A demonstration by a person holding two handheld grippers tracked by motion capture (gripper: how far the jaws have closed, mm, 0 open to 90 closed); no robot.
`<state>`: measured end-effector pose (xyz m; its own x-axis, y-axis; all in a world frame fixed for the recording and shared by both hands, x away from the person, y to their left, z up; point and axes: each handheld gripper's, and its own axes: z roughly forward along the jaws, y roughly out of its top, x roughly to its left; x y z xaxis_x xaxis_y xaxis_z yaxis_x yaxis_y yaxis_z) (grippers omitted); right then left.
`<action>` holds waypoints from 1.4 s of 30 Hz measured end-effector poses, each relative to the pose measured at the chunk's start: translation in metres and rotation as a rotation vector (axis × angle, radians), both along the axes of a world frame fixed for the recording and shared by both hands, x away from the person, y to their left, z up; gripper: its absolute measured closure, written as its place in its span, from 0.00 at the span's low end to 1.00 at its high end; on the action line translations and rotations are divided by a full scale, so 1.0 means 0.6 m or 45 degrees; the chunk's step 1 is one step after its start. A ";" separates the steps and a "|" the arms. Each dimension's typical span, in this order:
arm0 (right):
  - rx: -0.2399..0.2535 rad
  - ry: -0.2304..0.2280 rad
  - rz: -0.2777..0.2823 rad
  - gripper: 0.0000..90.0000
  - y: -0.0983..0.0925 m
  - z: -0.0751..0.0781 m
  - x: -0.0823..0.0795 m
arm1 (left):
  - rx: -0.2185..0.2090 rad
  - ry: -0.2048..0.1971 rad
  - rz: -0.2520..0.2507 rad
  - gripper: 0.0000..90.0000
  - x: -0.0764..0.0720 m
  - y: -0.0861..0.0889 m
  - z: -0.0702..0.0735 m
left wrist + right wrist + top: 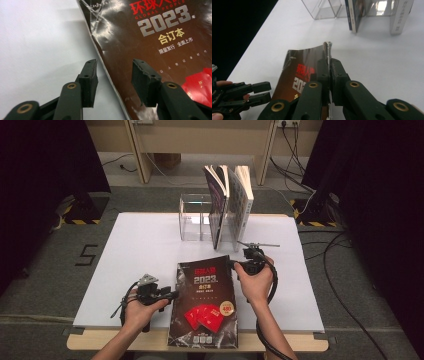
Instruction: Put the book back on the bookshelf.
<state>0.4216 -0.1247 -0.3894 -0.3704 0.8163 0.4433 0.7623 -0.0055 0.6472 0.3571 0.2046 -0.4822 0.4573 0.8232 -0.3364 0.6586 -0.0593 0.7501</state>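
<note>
We saw the dark magazine [204, 300] lying flat on the white worktop [140, 250], its near end over the front edge. The right gripper [329, 65] was clamped tight on the magazine's right edge, which curled up between its pads. The left gripper [113, 75] stood parted at the magazine's left edge, one jaw over the cover and one over the worktop, gripping nothing.

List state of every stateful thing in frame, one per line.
Dark magazine: closed, flat, right edge lifted.
Right gripper: shut on the magazine's edge.
Left gripper: open, astride the magazine's left edge.
Clear book stand: upright, left slots empty.
Books: standing in the stand.
</note>
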 end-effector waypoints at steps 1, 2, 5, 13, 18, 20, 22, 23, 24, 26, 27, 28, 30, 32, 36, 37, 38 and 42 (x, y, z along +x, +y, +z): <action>0.005 -0.009 -0.007 0.97 -0.001 0.004 0.000 | -0.006 -0.001 0.000 0.59 0.000 0.001 0.002; 0.009 -0.015 -0.013 0.97 -0.001 0.010 0.000 | -0.008 -0.008 0.006 0.58 0.000 0.002 0.003; 0.013 -0.063 -0.026 0.97 -0.002 0.026 -0.001 | -0.019 -0.008 0.014 0.57 0.001 0.005 0.006; -0.021 -0.189 -0.038 0.97 0.012 0.071 -0.001 | -0.034 -0.015 0.021 0.55 0.001 0.006 0.010; -0.006 -0.203 -0.032 0.97 0.022 0.085 0.002 | -0.033 -0.013 0.023 0.54 0.003 0.008 0.010; -0.006 -0.215 -0.026 0.97 0.027 0.090 0.002 | -0.037 -0.012 0.023 0.54 0.003 0.007 0.011; -0.013 -0.233 -0.024 0.97 0.032 0.093 0.002 | -0.040 -0.016 0.019 0.54 0.003 0.007 0.011; -0.012 -0.241 -0.022 0.97 0.035 0.095 0.003 | -0.042 -0.017 0.019 0.54 0.003 0.007 0.012; -0.007 -0.240 -0.024 0.97 0.038 0.098 0.002 | -0.043 -0.017 0.018 0.54 0.002 0.007 0.012; -0.011 -0.259 -0.014 0.97 0.042 0.102 0.004 | -0.047 -0.018 0.021 0.54 0.002 0.007 0.013; -0.011 -0.259 -0.011 0.97 0.044 0.105 0.004 | -0.048 -0.018 0.023 0.54 0.002 0.008 0.013; -0.009 -0.264 -0.012 0.97 0.046 0.107 0.005 | -0.051 -0.019 0.024 0.54 0.003 0.008 0.014; -0.014 -0.278 -0.012 0.97 0.049 0.110 0.006 | -0.050 -0.020 0.024 0.54 0.003 0.009 0.014; -0.017 -0.290 -0.012 0.97 0.051 0.112 0.008 | -0.052 -0.020 0.027 0.54 0.003 0.009 0.015; -0.005 -0.308 -0.021 0.97 0.057 0.118 0.010 | -0.061 -0.019 0.036 0.54 0.003 0.009 0.016; -0.007 -0.315 -0.022 0.97 0.058 0.120 0.010 | -0.066 -0.022 0.037 0.54 0.003 0.009 0.016; -0.008 -0.324 -0.024 0.97 0.060 0.121 0.011 | -0.064 -0.022 0.036 0.53 0.003 0.009 0.016; 0.000 -0.344 -0.030 0.97 0.067 0.128 0.015 | -0.074 -0.017 0.042 0.53 0.003 0.010 0.018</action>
<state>0.4305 -0.0845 -0.3127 -0.4560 0.8261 0.3312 0.5615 -0.0217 0.8272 0.3591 0.2106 -0.4716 0.4352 0.8170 -0.3784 0.6496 0.0061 0.7602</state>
